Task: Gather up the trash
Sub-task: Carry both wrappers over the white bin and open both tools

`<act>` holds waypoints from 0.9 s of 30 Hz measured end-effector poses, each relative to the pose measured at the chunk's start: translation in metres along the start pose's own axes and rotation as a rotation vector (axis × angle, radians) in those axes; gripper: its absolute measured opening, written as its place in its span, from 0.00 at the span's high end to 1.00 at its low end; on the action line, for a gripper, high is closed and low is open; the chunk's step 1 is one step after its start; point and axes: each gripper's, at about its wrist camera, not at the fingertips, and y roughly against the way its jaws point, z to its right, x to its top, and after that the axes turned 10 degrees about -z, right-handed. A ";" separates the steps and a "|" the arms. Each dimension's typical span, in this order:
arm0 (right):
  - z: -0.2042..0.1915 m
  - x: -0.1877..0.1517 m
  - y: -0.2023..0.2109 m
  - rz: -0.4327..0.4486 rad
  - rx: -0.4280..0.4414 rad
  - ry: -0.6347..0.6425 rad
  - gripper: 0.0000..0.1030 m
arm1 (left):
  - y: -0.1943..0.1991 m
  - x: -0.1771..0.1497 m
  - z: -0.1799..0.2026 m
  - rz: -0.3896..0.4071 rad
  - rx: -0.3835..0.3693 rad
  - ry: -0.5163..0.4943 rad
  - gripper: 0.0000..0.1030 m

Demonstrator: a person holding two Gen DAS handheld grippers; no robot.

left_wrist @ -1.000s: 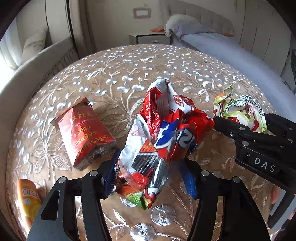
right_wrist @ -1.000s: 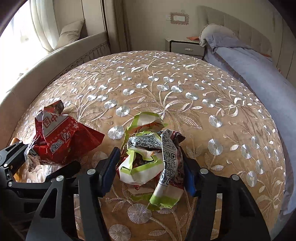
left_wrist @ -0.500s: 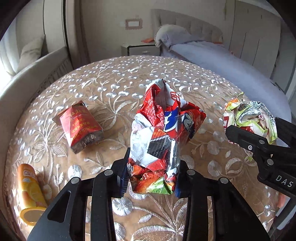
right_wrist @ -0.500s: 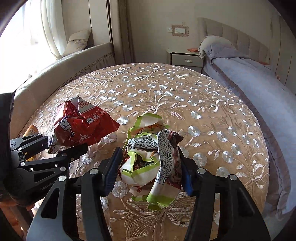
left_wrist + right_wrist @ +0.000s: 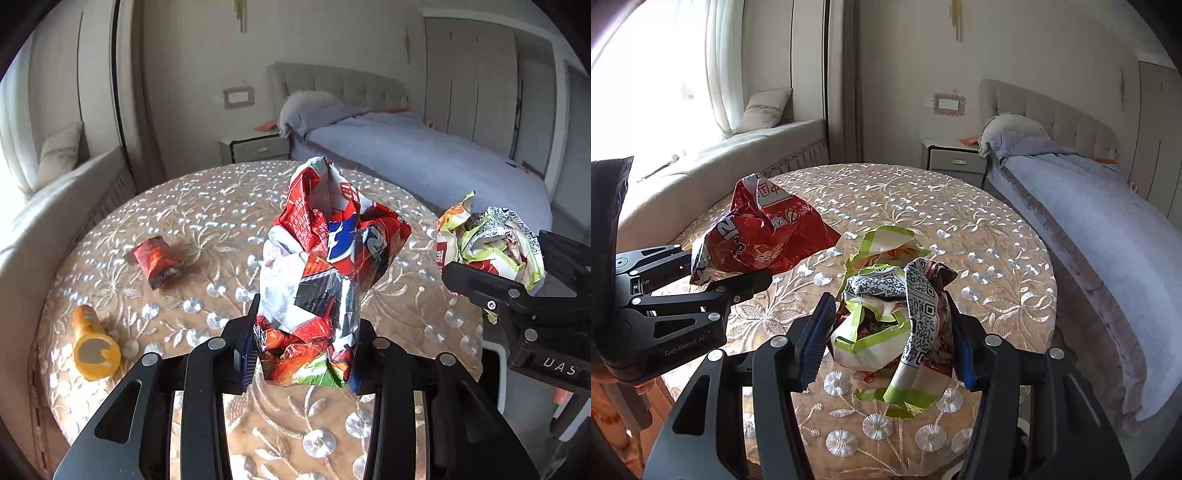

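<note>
My left gripper (image 5: pixel 301 354) is shut on a crumpled red snack bag (image 5: pixel 325 266) and holds it well above the round table (image 5: pixel 207 221). The bag also shows at the left in the right wrist view (image 5: pixel 761 232). My right gripper (image 5: pixel 890 339) is shut on a crumpled green-and-white wrapper (image 5: pixel 894 310) with a QR code, also lifted above the table. That wrapper shows at the right in the left wrist view (image 5: pixel 487 240), held in the right gripper (image 5: pixel 517 280).
A small red packet (image 5: pixel 157 260) and an orange tube on its side (image 5: pixel 92 343) lie on the table's left part. A bed (image 5: pixel 1089 206), a nightstand (image 5: pixel 956 158) and a window seat (image 5: pixel 738 155) surround the table.
Both grippers have risen and pulled back from the table with their trash held. The left gripper's jaws have closed tighter on the red bag. The table looks smaller and farther below.
</note>
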 end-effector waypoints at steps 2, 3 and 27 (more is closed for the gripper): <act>0.005 -0.009 0.013 0.012 -0.009 -0.015 0.44 | 0.007 -0.006 0.012 0.007 -0.007 -0.019 0.65; 0.008 -0.013 0.018 0.015 -0.014 -0.023 0.44 | 0.011 -0.009 0.019 0.010 -0.008 -0.031 0.65; 0.092 -0.110 0.100 0.002 -0.239 -0.172 0.44 | 0.007 -0.043 0.174 -0.054 -0.164 -0.356 0.65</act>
